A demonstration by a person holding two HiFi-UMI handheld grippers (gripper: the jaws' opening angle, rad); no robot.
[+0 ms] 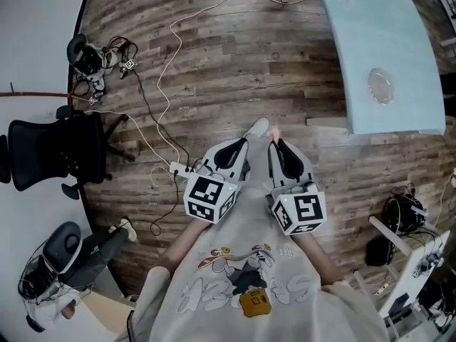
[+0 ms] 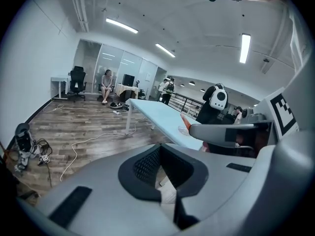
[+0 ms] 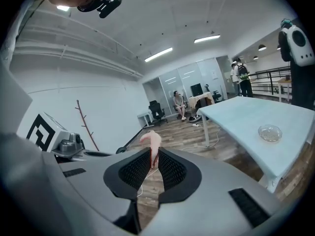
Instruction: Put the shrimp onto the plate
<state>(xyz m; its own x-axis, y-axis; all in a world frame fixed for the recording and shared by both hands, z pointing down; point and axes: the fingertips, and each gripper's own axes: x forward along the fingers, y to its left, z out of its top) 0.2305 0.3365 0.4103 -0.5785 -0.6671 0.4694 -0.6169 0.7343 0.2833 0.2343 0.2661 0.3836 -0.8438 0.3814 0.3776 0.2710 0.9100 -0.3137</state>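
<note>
A pale pink shrimp (image 1: 274,132) sticks out past the tips of my right gripper (image 1: 282,150), which is shut on it; in the right gripper view the shrimp (image 3: 151,141) is pinched between the black pads of the right gripper (image 3: 153,156). My left gripper (image 1: 232,152) is held beside it, shut with nothing in it, as the left gripper (image 2: 160,149) also appears in its own view. The plate (image 1: 381,86), a small clear glass dish, lies on a light blue table (image 1: 399,34) ahead to the right. The plate (image 3: 270,132) sits well away from both grippers, which are held close to my body.
White and black cables (image 1: 164,70) and a power strip (image 1: 178,168) lie on the wooden floor. A black office chair (image 1: 50,152) stands at the left, with equipment (image 1: 89,59) behind it. More gear (image 1: 402,212) is at the right. A person (image 3: 178,102) sits far off.
</note>
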